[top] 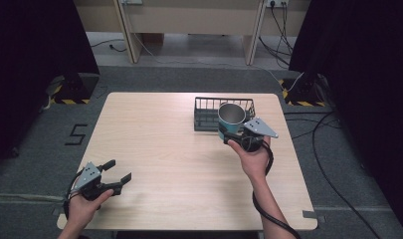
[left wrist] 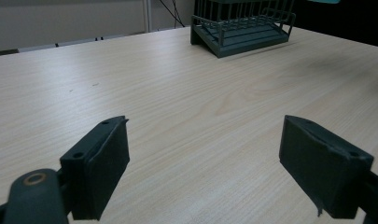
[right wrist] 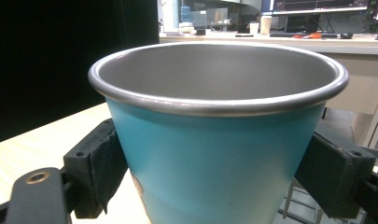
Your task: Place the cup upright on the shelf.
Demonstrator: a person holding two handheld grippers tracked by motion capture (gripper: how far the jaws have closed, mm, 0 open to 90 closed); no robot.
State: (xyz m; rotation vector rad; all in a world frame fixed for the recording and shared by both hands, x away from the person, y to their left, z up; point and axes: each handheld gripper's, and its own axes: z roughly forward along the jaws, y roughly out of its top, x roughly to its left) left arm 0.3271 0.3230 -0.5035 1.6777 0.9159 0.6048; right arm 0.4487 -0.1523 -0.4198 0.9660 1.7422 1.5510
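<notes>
Resting clamped between right gripper point(top: 237, 137) jaws: teal metal cup point(top: 230, 119), upright, raised beside wire basket point(top: 209, 112) near table point(top: 154, 134) far right edge; left gripper point(top: 115, 175) jaws wide apart, empty, near left front corner

Even, soft overhead light, faint shadows; gripper views perhaps slightly blurred up close.

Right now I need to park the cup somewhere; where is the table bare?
The table is bare from the left hand-held gripper to the wire basket, and along the near edge. It is crowded at the far right, where the right hand-held gripper holds the cup.
</notes>
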